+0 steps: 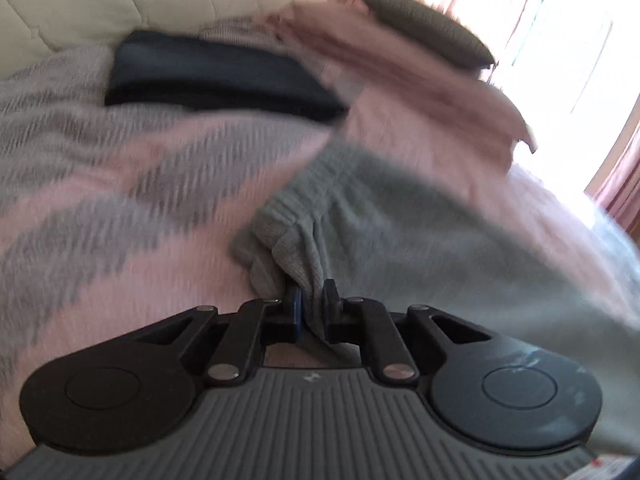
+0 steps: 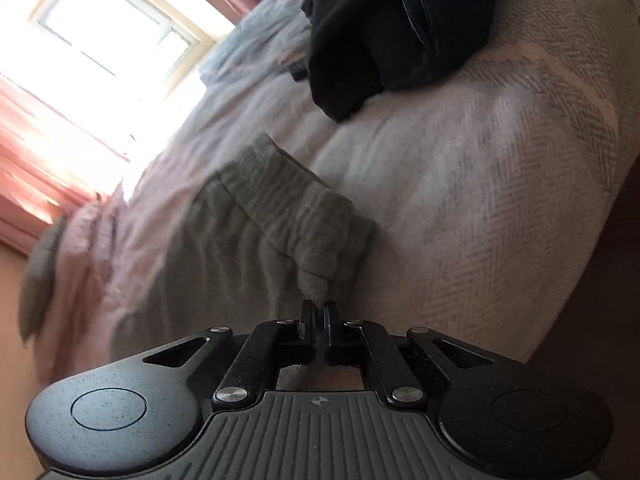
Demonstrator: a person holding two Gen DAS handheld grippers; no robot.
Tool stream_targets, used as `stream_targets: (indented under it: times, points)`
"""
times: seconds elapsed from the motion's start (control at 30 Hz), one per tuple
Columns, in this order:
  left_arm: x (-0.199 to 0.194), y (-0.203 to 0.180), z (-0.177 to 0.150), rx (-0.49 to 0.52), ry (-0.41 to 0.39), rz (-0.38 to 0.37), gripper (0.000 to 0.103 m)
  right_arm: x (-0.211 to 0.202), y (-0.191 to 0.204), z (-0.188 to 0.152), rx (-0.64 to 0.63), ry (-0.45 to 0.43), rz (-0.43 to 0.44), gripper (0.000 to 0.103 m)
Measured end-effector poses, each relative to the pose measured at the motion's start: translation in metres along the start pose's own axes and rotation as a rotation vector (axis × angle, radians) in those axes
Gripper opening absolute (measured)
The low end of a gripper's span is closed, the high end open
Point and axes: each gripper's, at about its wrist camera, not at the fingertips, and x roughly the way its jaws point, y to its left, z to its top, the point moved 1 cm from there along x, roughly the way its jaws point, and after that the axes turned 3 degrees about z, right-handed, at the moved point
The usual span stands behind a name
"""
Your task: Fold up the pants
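Grey pants [image 1: 400,216] pinched in left gripper [image 1: 313,296] and right gripper [image 2: 319,312]

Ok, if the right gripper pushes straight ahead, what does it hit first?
The grey pants it already grips: their waistband bunches right ahead of the right gripper. Beyond lies the blanket; depth is unclear.

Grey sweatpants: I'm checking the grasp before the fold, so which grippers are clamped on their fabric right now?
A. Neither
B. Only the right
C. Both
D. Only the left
C: the left gripper has grey sweatpants fabric bunched between its fingers, and the right gripper pinches fabric near the ribbed waistband in its own view, over the pink and grey blanket.
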Motion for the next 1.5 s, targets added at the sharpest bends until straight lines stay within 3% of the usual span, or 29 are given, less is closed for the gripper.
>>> stream_targets:
  times: [0.1, 0.13, 0.27, 0.33, 0.4, 0.5, 0.57, 0.67, 0.73, 0.8, 0.97, 1.03, 1.1, 1.17, 1.2, 1.27, 1.4, 1.5]
  points:
    - [-0.012, -0.006, -0.002, 0.047, -0.029, 0.010, 0.012, 0.001, 0.002, -0.017, -0.044, -0.028, -0.047, 0.022]
    - [-0.017, -0.006, 0.000, 0.053, -0.031, 0.011, 0.012, -0.003, 0.005, -0.020, -0.058, -0.040, -0.051, 0.025]
    - [-0.040, -0.010, 0.010, 0.075, -0.072, 0.059, 0.022, -0.028, 0.014, -0.027, -0.096, -0.171, -0.019, 0.025]
    - [-0.052, -0.021, 0.013, 0.091, -0.105, 0.088, 0.022, -0.023, 0.012, -0.026, -0.100, -0.170, -0.008, 0.026]
    - [-0.063, -0.039, 0.019, 0.125, -0.130, 0.067, 0.022, -0.014, 0.010, -0.023, -0.109, -0.138, -0.093, 0.026]
    - [-0.064, -0.089, 0.026, 0.261, -0.129, 0.010, 0.022, -0.023, 0.015, -0.015, -0.160, -0.213, -0.060, 0.026]
    - [-0.053, -0.134, 0.027, 0.353, -0.108, -0.069, 0.023, -0.027, 0.024, -0.005, -0.228, -0.276, -0.070, 0.026]
    - [-0.031, -0.218, 0.020, 0.475, -0.063, -0.248, 0.028, -0.026, 0.036, 0.013, -0.315, -0.334, -0.060, 0.028]
    - [-0.014, -0.277, 0.014, 0.531, -0.031, -0.369, 0.036, -0.016, 0.042, 0.028, -0.339, -0.326, -0.043, 0.040]
    - [0.003, -0.334, 0.006, 0.570, 0.014, -0.474, 0.037, -0.003, 0.047, 0.039, -0.366, -0.309, -0.020, 0.053]
    - [0.028, -0.439, -0.033, 0.670, 0.061, -0.658, 0.043, 0.038, 0.049, 0.053, -0.385, -0.251, -0.003, 0.054]
    - [0.040, -0.468, -0.059, 0.753, 0.016, -0.642, 0.045, 0.054, 0.050, 0.053, -0.439, -0.281, -0.034, 0.054]
    - [0.065, -0.487, -0.085, 0.809, 0.006, -0.534, 0.045, 0.078, 0.050, 0.054, -0.481, -0.271, -0.116, 0.054]
    - [0.096, -0.488, -0.099, 0.798, 0.035, -0.418, 0.045, 0.099, 0.044, 0.055, -0.484, -0.253, -0.158, 0.057]
    - [0.107, -0.484, -0.097, 0.754, 0.078, -0.408, 0.045, 0.103, 0.041, 0.057, -0.470, -0.258, -0.166, 0.063]
    - [0.109, -0.472, -0.083, 0.686, 0.101, -0.411, 0.045, 0.097, 0.039, 0.060, -0.448, -0.261, -0.176, 0.064]
    - [0.073, -0.447, -0.051, 0.672, 0.042, -0.416, 0.037, 0.047, 0.047, 0.048, -0.470, -0.380, -0.244, 0.063]
    - [0.035, -0.418, -0.038, 0.656, 0.007, -0.438, 0.037, 0.002, 0.058, 0.016, -0.521, -0.457, -0.155, 0.063]
